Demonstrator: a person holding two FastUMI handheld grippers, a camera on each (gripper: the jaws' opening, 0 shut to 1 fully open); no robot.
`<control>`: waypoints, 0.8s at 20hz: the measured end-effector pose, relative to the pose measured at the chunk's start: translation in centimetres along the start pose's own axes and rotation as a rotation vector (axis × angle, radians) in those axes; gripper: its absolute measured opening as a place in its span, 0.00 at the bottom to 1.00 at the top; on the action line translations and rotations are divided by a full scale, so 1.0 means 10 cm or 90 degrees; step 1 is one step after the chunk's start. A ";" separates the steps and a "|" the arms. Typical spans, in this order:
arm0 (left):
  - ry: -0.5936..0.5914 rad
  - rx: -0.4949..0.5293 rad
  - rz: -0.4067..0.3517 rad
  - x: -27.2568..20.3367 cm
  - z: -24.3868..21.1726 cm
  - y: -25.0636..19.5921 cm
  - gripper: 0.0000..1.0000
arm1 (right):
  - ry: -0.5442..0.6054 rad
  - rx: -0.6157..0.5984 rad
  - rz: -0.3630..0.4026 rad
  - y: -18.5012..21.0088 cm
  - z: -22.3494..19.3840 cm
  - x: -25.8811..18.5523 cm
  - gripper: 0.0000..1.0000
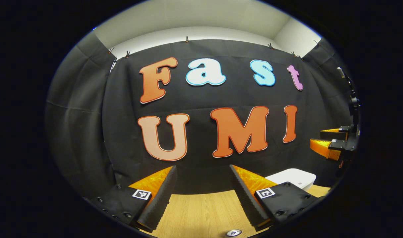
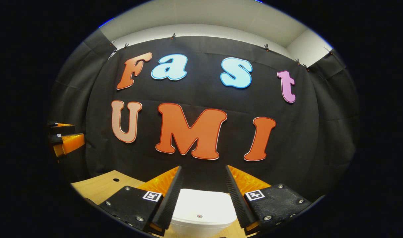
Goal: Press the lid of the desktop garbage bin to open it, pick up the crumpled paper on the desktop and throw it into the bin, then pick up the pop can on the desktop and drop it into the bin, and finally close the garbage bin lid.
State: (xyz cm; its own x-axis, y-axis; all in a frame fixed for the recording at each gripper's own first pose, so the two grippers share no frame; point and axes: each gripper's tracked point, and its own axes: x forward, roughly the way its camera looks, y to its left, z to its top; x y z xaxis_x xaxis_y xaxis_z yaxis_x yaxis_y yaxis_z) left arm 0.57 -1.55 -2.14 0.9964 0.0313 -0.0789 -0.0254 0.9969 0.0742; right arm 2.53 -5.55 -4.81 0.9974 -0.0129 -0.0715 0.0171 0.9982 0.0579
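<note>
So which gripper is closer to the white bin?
Right. The right gripper hangs just above the bin, fingers either side of its lid. The left gripper is off beside it, over the table.

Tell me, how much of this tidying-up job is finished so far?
Nothing looks done yet. The white bin sits on the wooden desk with its lid down. The right gripper hangs right above that lid, jaws open and empty, seemingly ready to press it. The left gripper hangs open and empty too. Left to do: open the lid, drop in the paper and the can, then close it.
</note>
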 end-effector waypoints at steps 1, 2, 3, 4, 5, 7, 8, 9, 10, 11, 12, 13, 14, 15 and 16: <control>0.001 0.003 0.001 0.00 -0.01 0.00 1.00 | 0.005 0.004 0.005 -0.01 -0.03 0.02 0.69; 0.004 0.006 0.002 0.00 -0.03 0.00 1.00 | 0.011 0.005 0.003 -0.02 -0.07 0.03 0.61; 0.010 0.009 0.001 0.02 -0.05 0.01 1.00 | 0.019 0.005 0.006 -0.04 -0.12 0.04 0.57; 0.014 0.010 0.003 0.01 -0.08 0.02 1.00 | 0.027 0.003 0.008 -0.04 -0.17 0.06 0.51; 0.015 0.009 0.004 0.01 -0.10 0.03 1.00 | 0.034 0.000 0.009 -0.05 -0.21 0.06 0.41; 0.019 0.012 0.010 0.01 -0.11 0.03 1.00 | 0.044 -0.007 0.009 -0.07 -0.27 0.07 0.30; 0.020 0.014 0.012 -0.01 -0.13 0.02 1.00 | 0.048 -0.009 0.009 -0.09 -0.30 0.07 0.20; 0.022 0.015 0.014 -0.03 -0.14 0.01 1.00 | 0.052 -0.009 0.008 -0.10 -0.34 0.08 0.16; 0.024 0.015 0.015 -0.04 -0.15 0.01 1.00 | 0.057 -0.006 0.004 -0.12 -0.38 0.09 0.10; 0.026 0.017 0.017 -0.04 -0.17 0.02 1.00 | 0.063 -0.007 -0.008 -0.17 -0.44 0.09 0.08; 0.030 0.019 0.021 -0.06 -0.20 0.03 1.00 | 0.072 -0.010 -0.020 -0.22 -0.53 0.11 0.04; 0.034 0.021 0.026 -0.06 -0.21 0.04 1.00 | 0.086 -0.006 -0.019 -0.23 -0.63 0.12 0.01; 0.038 0.021 0.030 -0.08 -0.26 0.04 1.00 | 0.108 0.006 -0.006 -0.19 -0.73 0.13 0.01; 0.044 0.019 0.034 -0.09 -0.29 0.04 1.00 | 0.131 0.018 0.006 -0.15 -0.85 0.12 0.01; 0.049 0.017 0.037 -0.10 -0.32 0.06 1.00 | 0.143 0.027 0.008 -0.14 -0.93 0.13 0.01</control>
State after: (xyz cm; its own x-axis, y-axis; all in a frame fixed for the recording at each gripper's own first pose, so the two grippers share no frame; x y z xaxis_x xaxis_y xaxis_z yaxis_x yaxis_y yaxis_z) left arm -0.71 -0.78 -5.21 0.9841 0.0951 -0.1502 -0.0793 0.9910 0.1080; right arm 3.12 -6.44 -14.28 0.9567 0.0182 -0.2905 0.0119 0.9948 0.1012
